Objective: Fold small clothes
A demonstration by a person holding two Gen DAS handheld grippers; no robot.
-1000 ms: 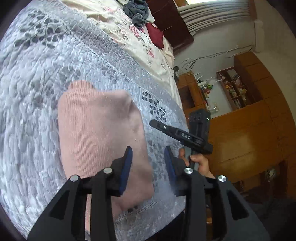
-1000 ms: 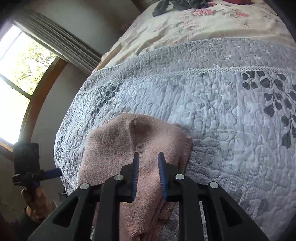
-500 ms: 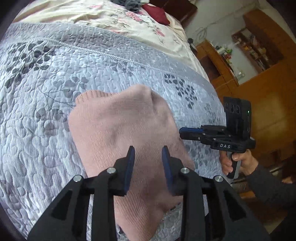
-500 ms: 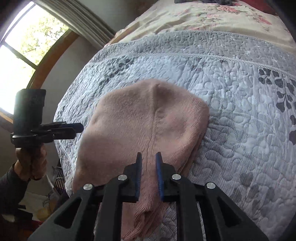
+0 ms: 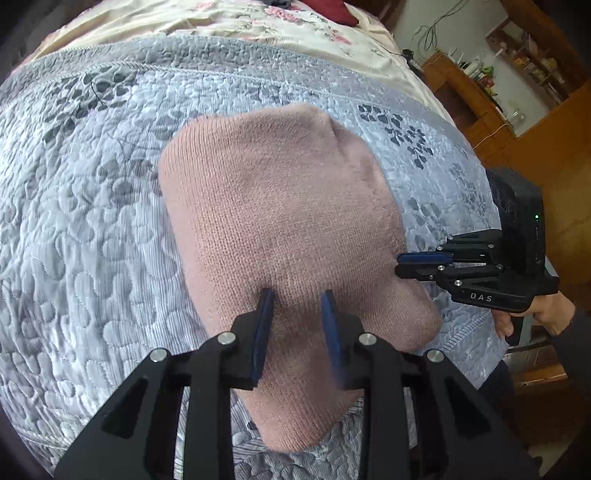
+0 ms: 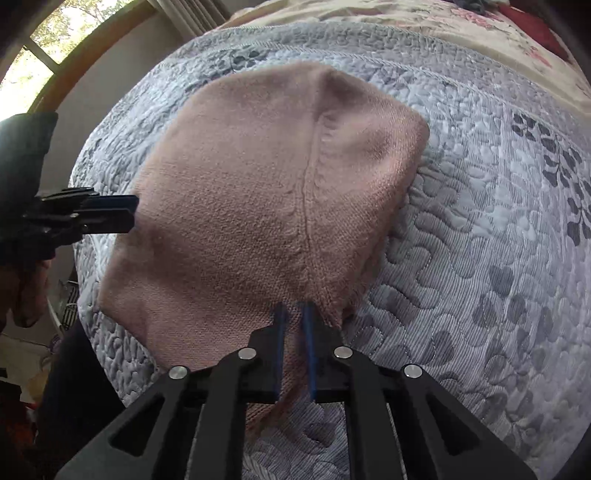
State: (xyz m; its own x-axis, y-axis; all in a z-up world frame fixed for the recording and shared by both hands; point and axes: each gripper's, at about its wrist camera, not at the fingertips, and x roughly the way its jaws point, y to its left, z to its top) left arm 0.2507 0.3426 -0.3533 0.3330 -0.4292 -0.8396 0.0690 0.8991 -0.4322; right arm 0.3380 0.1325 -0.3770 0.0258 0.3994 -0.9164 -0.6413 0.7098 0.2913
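A pink knit hat [image 5: 280, 206] lies flat on the grey quilted bedspread [image 5: 92, 221], its crown pointing away and a seam running down its middle [image 6: 306, 192]. My left gripper [image 5: 295, 301] hovers open over the hat's near part, with knit showing between the blue pads. My right gripper [image 6: 294, 312] is at the near end of the seam, its pads drawn close with pink knit pinched between them. In the left wrist view the right gripper [image 5: 400, 262] meets the hat's right edge. In the right wrist view the left gripper [image 6: 133, 212] is at the hat's left edge.
The hat lies close to the bed's near edge [image 5: 461, 332]. A floral sheet [image 5: 258, 26] covers the far half of the bed. Wooden shelves and a cabinet [image 5: 517, 110] stand to the right, a window [image 6: 44, 40] to the left. A hand [image 5: 535, 317] holds the right gripper's handle.
Both grippers have come down onto the hat from its two sides. The right gripper's pads have narrowed steadily; the left gripper's gap shrank a little, then held.
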